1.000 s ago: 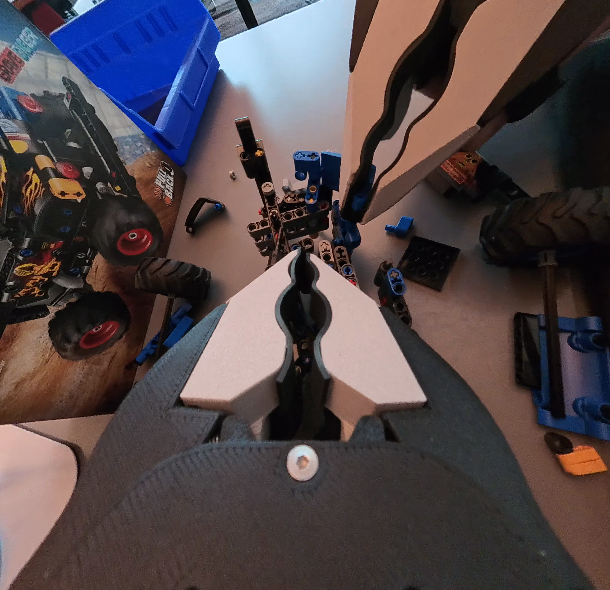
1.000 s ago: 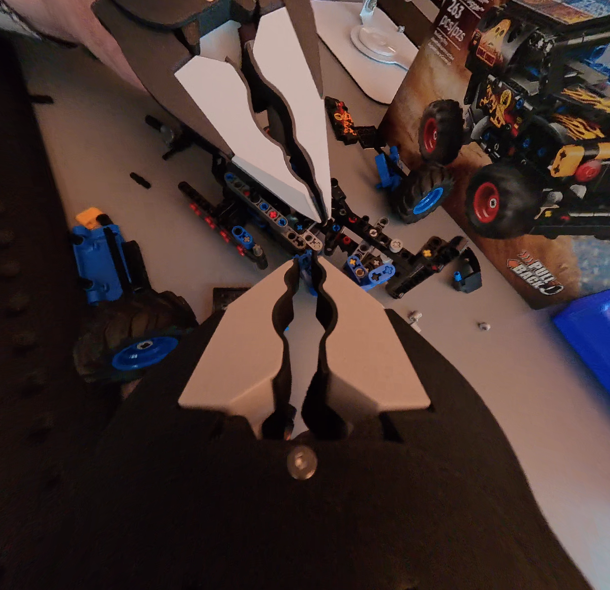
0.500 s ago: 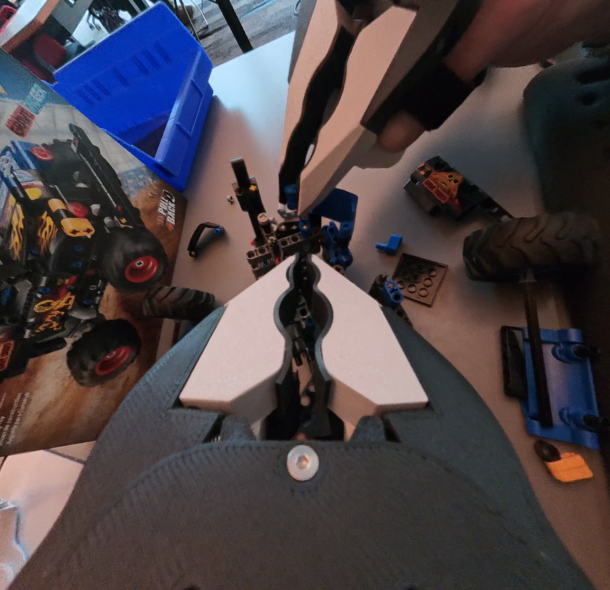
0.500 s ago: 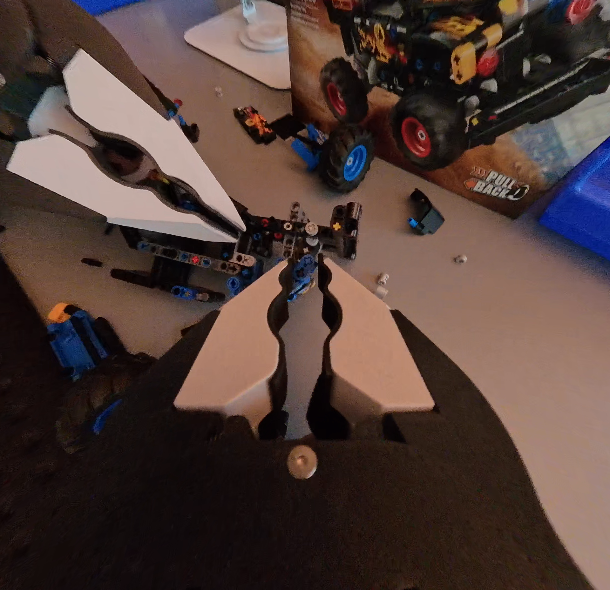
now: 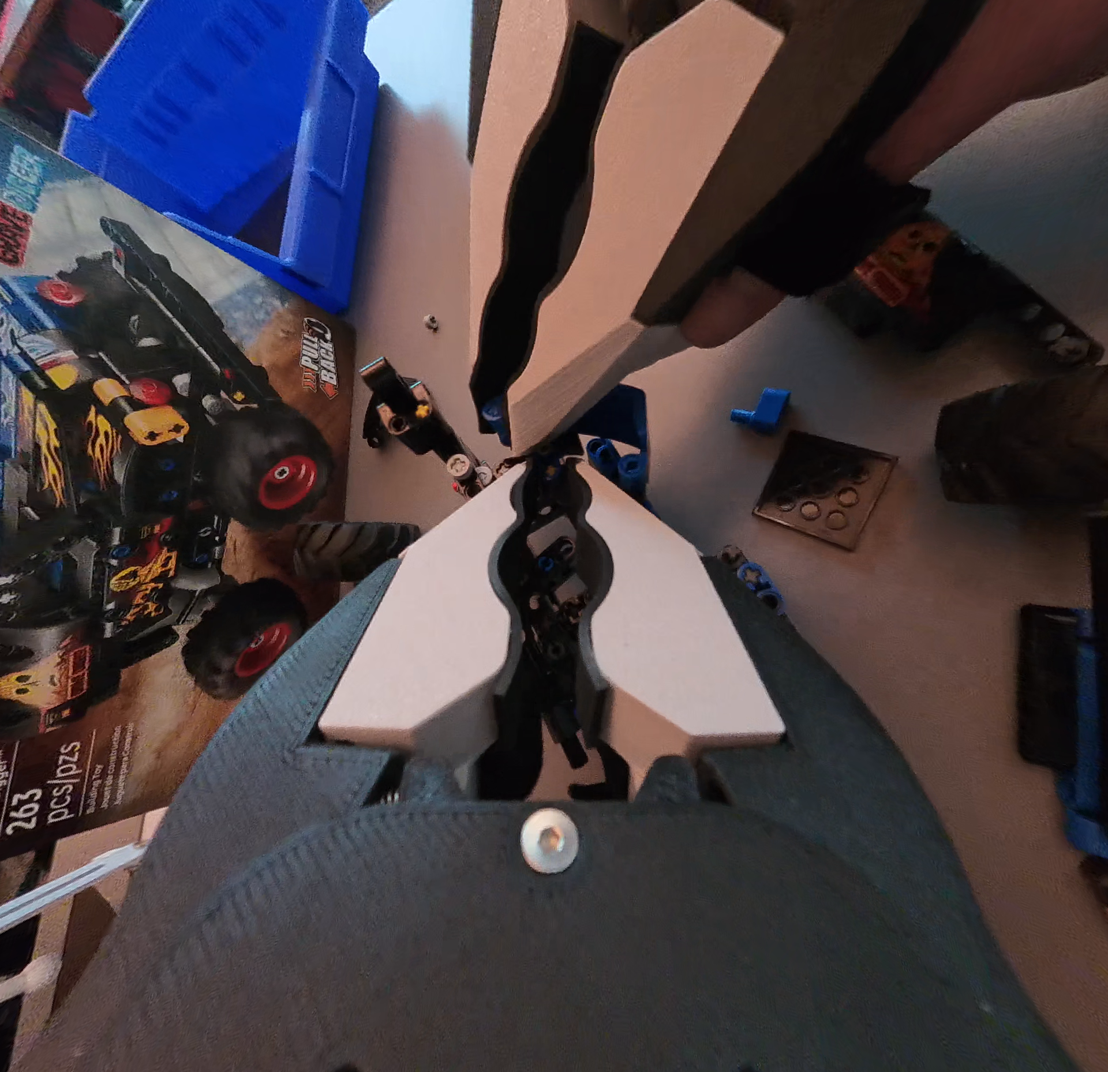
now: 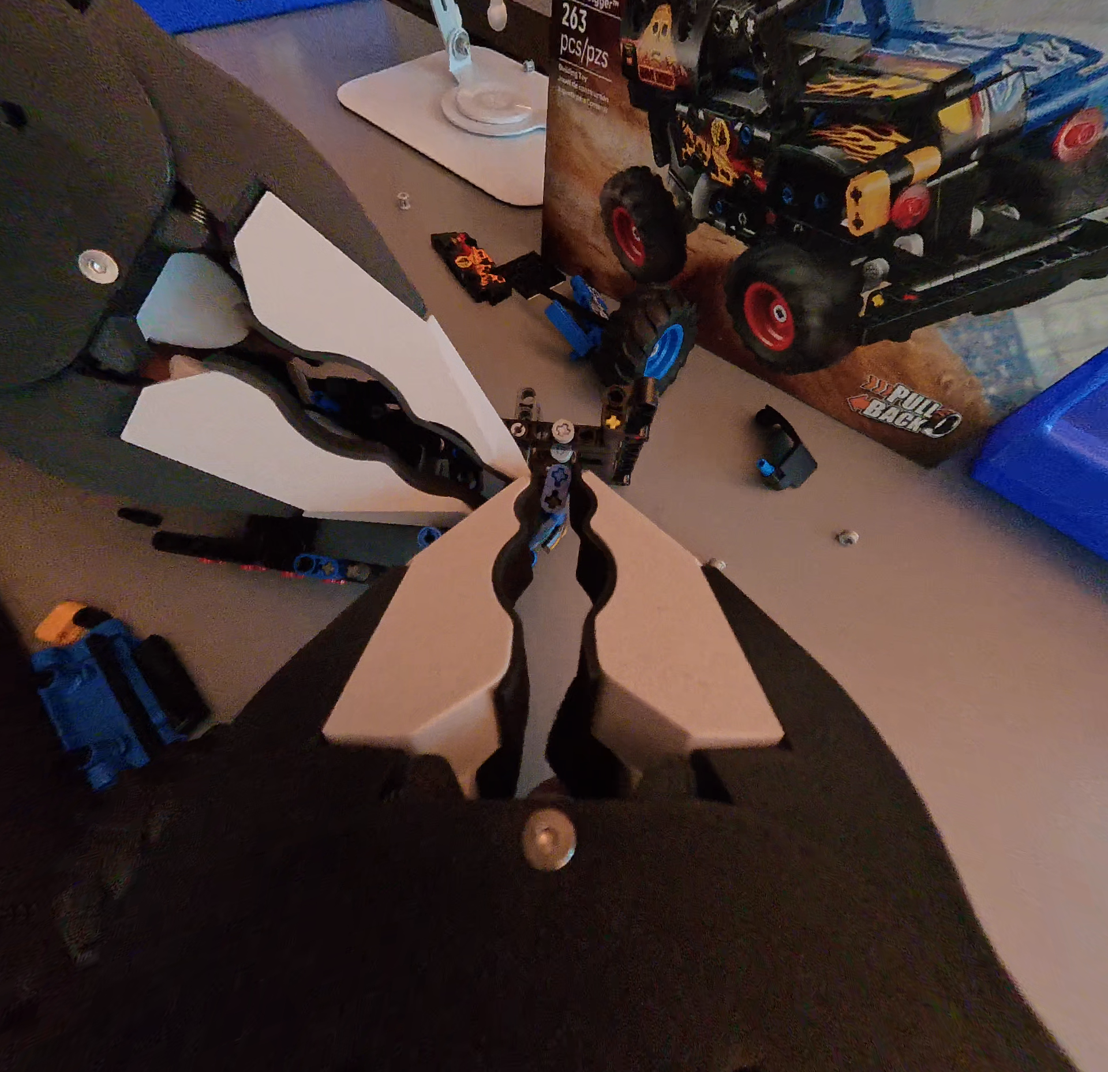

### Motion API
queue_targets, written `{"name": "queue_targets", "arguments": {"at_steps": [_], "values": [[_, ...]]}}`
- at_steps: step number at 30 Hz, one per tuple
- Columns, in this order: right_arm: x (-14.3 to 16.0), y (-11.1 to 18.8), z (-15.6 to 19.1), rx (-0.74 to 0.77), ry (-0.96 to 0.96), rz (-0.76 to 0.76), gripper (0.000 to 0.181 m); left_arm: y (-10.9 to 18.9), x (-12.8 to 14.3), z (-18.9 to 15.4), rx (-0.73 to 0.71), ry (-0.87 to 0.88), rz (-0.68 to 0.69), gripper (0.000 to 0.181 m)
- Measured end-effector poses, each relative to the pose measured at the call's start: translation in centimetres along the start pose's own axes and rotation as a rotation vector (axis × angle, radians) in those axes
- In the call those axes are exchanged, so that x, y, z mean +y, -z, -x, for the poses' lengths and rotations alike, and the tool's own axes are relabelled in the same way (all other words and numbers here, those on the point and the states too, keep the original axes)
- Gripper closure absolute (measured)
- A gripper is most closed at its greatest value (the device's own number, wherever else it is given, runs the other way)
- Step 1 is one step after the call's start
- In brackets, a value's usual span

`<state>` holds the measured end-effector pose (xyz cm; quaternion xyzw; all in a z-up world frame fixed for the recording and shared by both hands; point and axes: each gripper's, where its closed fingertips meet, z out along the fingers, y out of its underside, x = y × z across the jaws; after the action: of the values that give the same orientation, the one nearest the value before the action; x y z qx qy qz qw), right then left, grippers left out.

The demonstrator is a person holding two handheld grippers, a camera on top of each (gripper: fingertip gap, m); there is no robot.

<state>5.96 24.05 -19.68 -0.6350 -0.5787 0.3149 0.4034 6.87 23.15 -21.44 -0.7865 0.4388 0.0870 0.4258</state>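
My left gripper [image 5: 548, 474] is shut on a black toy chassis frame [image 5: 551, 593] built of studded beams, which runs back between its fingers. My right gripper [image 6: 554, 480] is shut on a small blue connector piece [image 6: 554, 495] and holds it against the frame's cross end [image 6: 599, 429]. The two grippers meet almost tip to tip. In the left wrist view the right gripper [image 5: 497, 420] comes down from above with a hand behind it. In the right wrist view the left gripper [image 6: 503, 468] reaches in from the left, with the frame [image 6: 390, 420] showing between its fingers.
A toy truck box [image 5: 150, 444] [image 6: 839, 174] lies beside a blue bin [image 5: 240, 114] [image 6: 1055, 456]. Loose parts lie on the grey table: a tyre [image 5: 354, 548], a blue-hubbed wheel [image 6: 653, 342], a black square plate [image 5: 824, 489], a blue block [image 6: 102, 695] and a white lamp base [image 6: 455, 126]. Both grippers' tips are close together, under 4 cm apart.
The right gripper has swung round with the blue piece and closed in on the frame's end. The left gripper has kept its hold on the frame and turned it.
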Motion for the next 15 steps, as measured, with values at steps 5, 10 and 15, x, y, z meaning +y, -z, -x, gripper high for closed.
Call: {"name": "queue_targets", "arguments": {"at_steps": [5, 10, 15], "values": [[-0.2, 0.6, -0.1, 0.068, 0.100, -0.004, 0.177, -0.2, -0.5, -0.2, -0.002, 0.016, -0.043, 0.173], [0.0, 0.6, -0.6, -0.090, -0.103, -0.046, 0.177, -0.6, -0.6, 0.0, -0.002, 0.045, -0.040, 0.172], [-0.3, 0.3, -1.2, 0.052, 0.050, 0.039, 0.177, -0.9, -0.7, 0.7, -0.010, 0.090, -0.064, 0.172]]}}
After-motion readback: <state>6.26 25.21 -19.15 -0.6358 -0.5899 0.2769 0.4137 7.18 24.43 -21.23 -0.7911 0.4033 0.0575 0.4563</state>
